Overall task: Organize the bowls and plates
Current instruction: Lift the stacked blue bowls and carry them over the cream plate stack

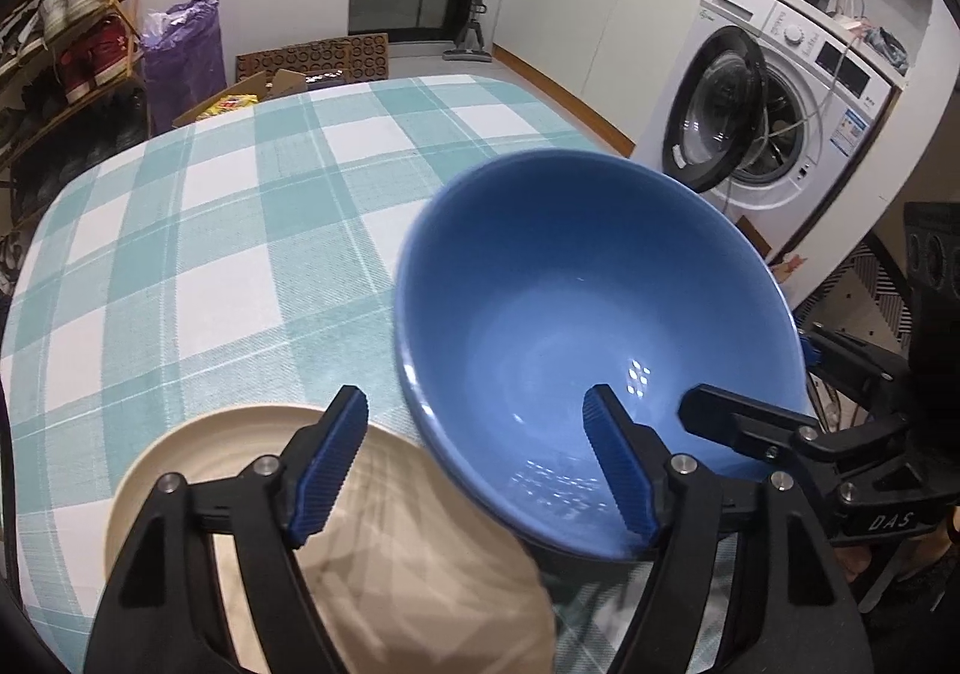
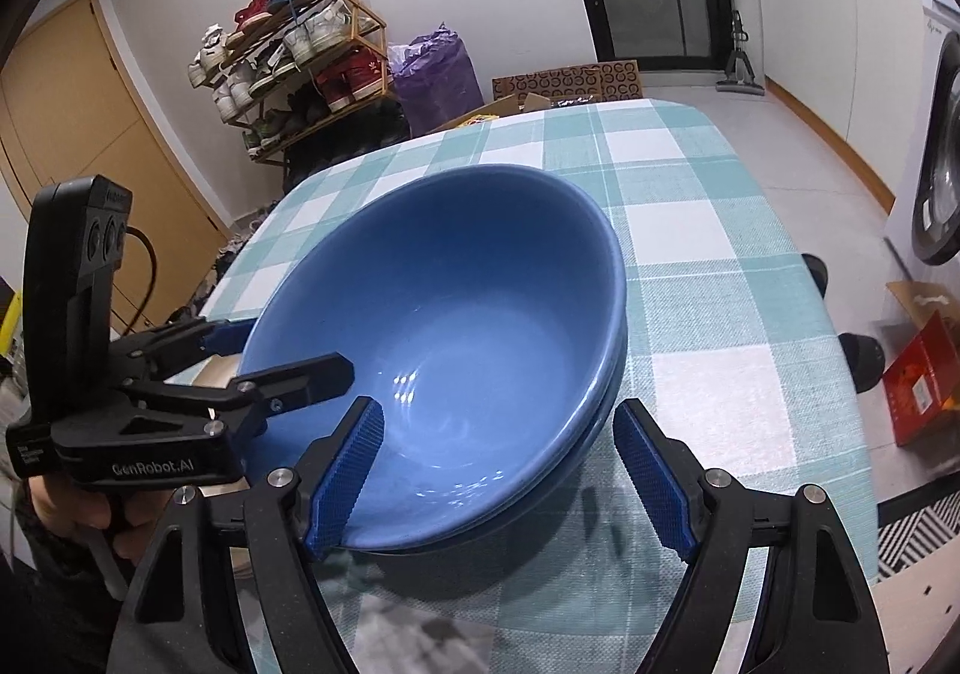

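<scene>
**A:** Left gripper (image 1: 474,398), spread or pinching?

**B:** Spread. Set astride the rim of the top blue bowl (image 1: 570,314), one pad inside, the other outside above the cream plate (image 1: 198,452). Pressing on nothing.

**A:** And the right gripper (image 2: 498,407)?

**B:** Spread wide too. Astride the same bowl's near rim, left pad within the hollow, right pad clear of the outer wall.

**A:** Whereabouts, that bowl?

**B:** Nested upright in a second blue bowl (image 2: 600,422), near the front of the checked tablecloth (image 1: 210,254), between the two tools.

**A:** And the plate?

**B:** Flat on the cloth, just beside the bowls on the left gripper's side.
</scene>
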Demonstrator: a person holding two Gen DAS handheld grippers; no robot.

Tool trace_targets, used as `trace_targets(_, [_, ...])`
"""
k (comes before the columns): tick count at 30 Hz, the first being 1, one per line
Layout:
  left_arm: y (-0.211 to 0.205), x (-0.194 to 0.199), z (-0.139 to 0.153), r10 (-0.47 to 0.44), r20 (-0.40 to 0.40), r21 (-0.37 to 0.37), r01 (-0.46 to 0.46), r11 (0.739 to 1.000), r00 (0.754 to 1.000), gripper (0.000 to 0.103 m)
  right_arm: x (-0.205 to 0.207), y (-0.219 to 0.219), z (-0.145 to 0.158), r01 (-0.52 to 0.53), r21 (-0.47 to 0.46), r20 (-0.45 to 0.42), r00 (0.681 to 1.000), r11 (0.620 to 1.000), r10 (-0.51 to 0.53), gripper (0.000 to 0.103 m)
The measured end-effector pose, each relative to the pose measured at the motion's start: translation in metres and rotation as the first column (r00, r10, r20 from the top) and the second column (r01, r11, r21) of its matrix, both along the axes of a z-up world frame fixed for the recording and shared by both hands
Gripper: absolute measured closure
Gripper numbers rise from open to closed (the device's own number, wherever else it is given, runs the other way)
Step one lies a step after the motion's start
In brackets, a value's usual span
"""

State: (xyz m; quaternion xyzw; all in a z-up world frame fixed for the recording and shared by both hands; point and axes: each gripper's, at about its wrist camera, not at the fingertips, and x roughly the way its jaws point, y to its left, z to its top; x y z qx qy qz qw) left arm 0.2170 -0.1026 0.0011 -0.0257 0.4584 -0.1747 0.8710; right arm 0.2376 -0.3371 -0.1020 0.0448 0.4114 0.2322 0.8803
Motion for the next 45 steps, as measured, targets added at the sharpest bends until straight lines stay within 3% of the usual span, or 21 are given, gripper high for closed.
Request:
trace_targets(6, [-0.005, -0.002, -0.001, -0.026, -0.019, -0.026, 0.026, 0.999, 0.999, 0.047, -0.001, 0.002, -0.001, -0.014, 0.021, -0.016, 1.000, 1.000, 0.015, 0.028])
trace_targets(21, [-0.005, -0.006, -0.001, 0.008, -0.015, -0.005, -0.008, 1.000, 1.000, 0.057, -0.005, 0.001, 0.001, 0.003, 0.017, -0.023, 1.000, 1.000, -0.003, 0.035])
trace_targets(45, [-0.003, -0.008, 0.013, 0.015, 0.016, 0.018, -0.015, 1.000, 1.000, 0.059, -0.011, 0.000, 0.011, 0.001, 0.021, -0.005, 1.000, 1.000, -0.001, 0.037])
